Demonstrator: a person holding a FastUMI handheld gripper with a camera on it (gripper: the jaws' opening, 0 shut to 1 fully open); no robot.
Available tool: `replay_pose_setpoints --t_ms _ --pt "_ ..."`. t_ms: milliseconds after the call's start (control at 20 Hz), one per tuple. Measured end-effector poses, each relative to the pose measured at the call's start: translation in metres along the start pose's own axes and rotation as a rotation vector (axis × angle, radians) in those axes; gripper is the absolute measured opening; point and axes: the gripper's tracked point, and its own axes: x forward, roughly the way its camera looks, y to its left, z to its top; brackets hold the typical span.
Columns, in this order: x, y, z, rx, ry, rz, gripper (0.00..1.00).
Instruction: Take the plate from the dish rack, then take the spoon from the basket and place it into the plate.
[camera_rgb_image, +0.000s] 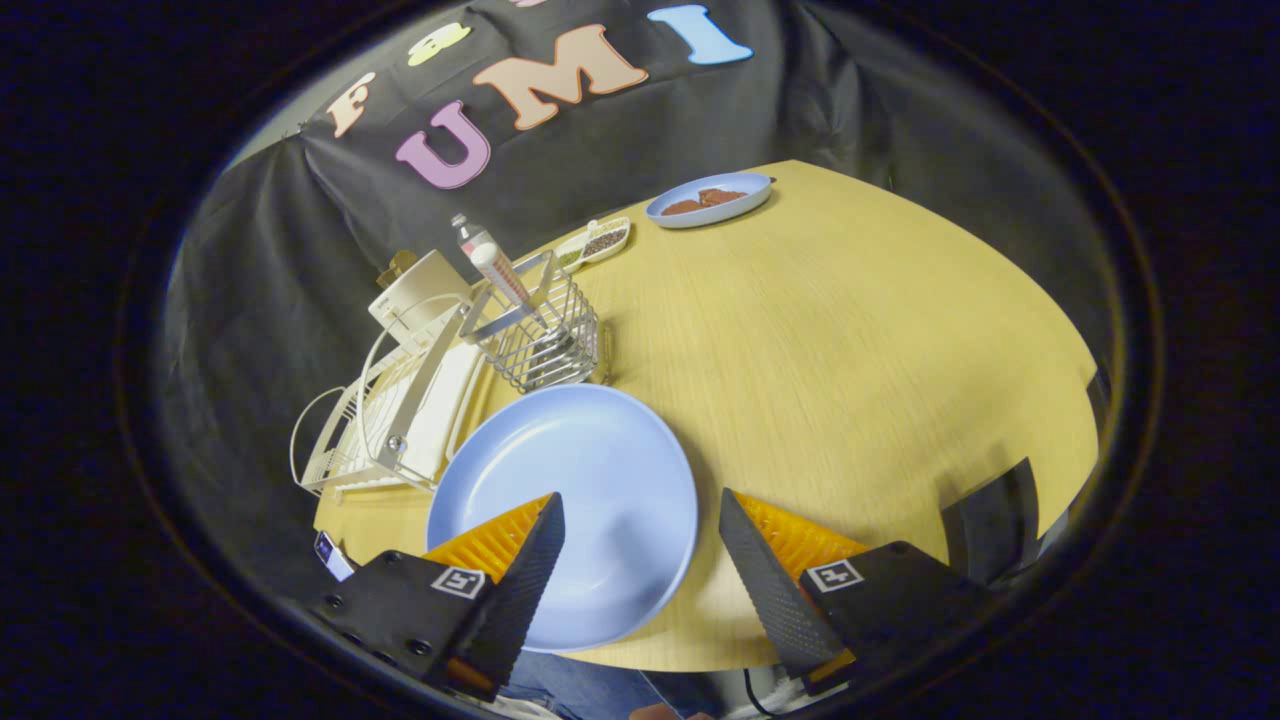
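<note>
At eleven o'clock beyond the parted, empty fingers (555, 540), past the plate (590, 470) lying flat on the tabletop (850, 350), the basket (545, 335) holds the spoon's upright handle (490, 265).

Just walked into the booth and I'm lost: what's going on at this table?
A hand-held gripper hangs open over the big blue plate, which lies flat on the wooden table beside the white dish rack. Its fingers grip nothing. Just beyond the plate stands the wire basket with a utensil handle sticking up from it; whether that is the spoon I cannot tell. So the plate is out of the rack and nothing lies on it yet.
</note>
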Motion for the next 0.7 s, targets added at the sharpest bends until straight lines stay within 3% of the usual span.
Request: replay_pose_setpoints --t_ms 200,450,700 --pt "-0.006 -0.001 0.015 -0.008 -0.066 -0.029 0.99" --pt "-0.022 0.003 0.063 -0.031 -0.253 -0.065 1.0" --pt "-0.034 0.039 0.087 -0.012 -0.357 0.025 1.0"
